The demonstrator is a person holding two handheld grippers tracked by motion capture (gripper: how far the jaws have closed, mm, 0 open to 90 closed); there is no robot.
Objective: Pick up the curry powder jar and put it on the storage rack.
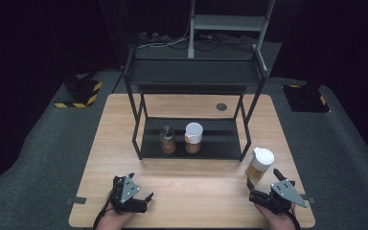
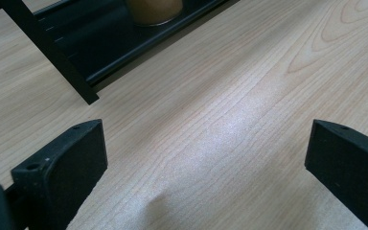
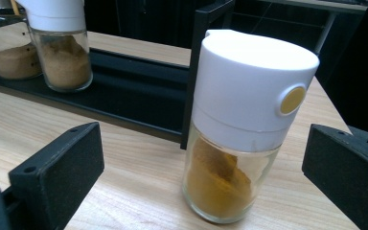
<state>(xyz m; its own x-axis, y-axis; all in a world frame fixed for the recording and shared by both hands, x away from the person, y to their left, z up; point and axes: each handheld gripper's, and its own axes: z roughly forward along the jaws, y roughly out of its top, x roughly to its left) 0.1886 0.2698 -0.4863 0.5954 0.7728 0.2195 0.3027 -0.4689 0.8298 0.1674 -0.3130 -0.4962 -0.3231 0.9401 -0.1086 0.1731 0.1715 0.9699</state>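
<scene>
- The left gripper sat low over the near left part of the tabletop, a hand behind it at the bottom edge of the high view.
- In the left gripper view its jaws stood wide apart with bare pale wood between them, holding nothing.
- The right gripper sat at the near right, its jaws also spread wide and empty.
- The jar stood upright on the tabletop just ahead of the right gripper, outside the rack's right front leg.
- In the right gripper view the jar rose between the two jaws but touched neither; it had clear glass, yellow-orange powder in the lower part and a white cap with a round yellow button.
- The tabletop was light wood with a visible grain, lit softly, with a dull sheen in the left gripper view.
- A black metal rack stood mid-table, with a low tray and an upper shelf.
- Two more jars stood side by side on the low tray: one with a dark lid on the left, one with a white cap on the right, both with brownish powder.
- A small dark round disc lay in the wood behind the rack.
- Grey carpet surrounded the table.
- Yellow-and-black striped bases sat at the far left and far right.
- Cables and a grey frame lay beyond, and the room behind was dark.
</scene>
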